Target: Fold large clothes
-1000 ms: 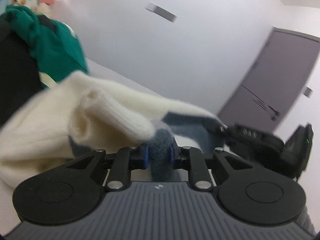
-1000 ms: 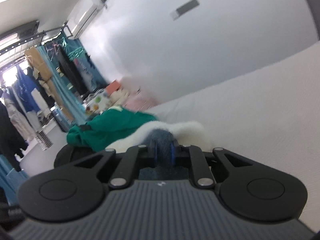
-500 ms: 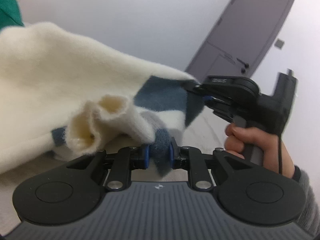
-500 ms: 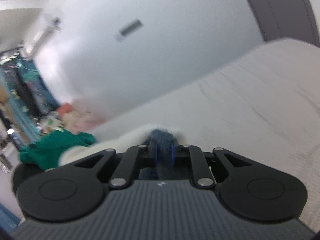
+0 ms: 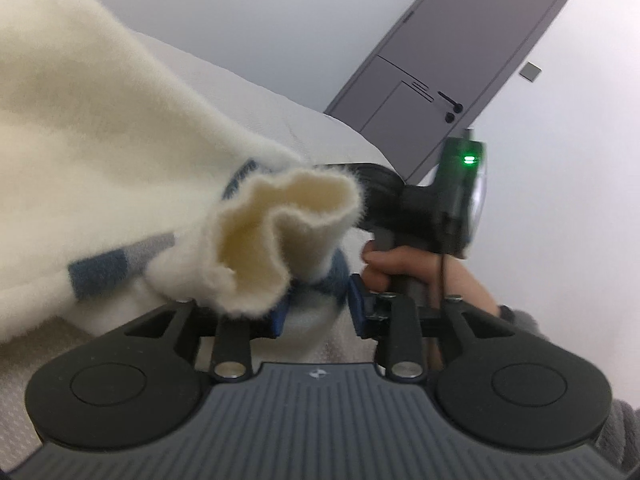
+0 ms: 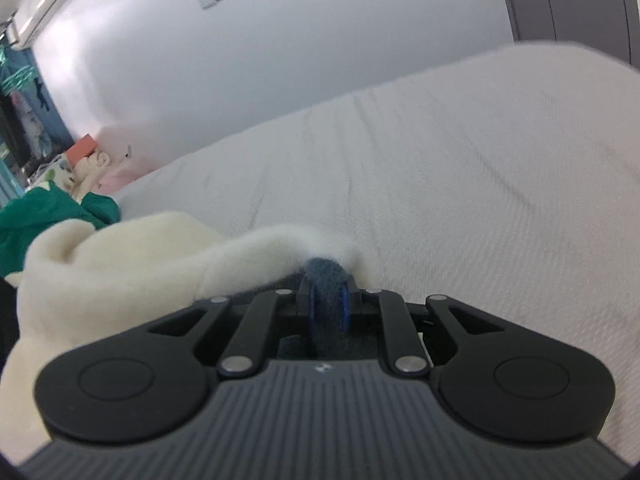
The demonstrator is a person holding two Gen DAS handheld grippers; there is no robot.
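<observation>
Cream sweater (image 5: 100, 128) with blue patches: we hold it low over the white bed (image 6: 460, 152), apparently near its left edge. Left gripper (image 5: 316, 308): jaws just been opening, now spread, blue hem loose between them. Right gripper (image 6: 327, 300): pinching a blue fold. Green garment (image 6: 36, 216) at the bed's far-left corner

A grey door (image 5: 472, 68), a white bed (image 6: 460, 168), perhaps green clothing (image 6: 36, 220).
</observation>
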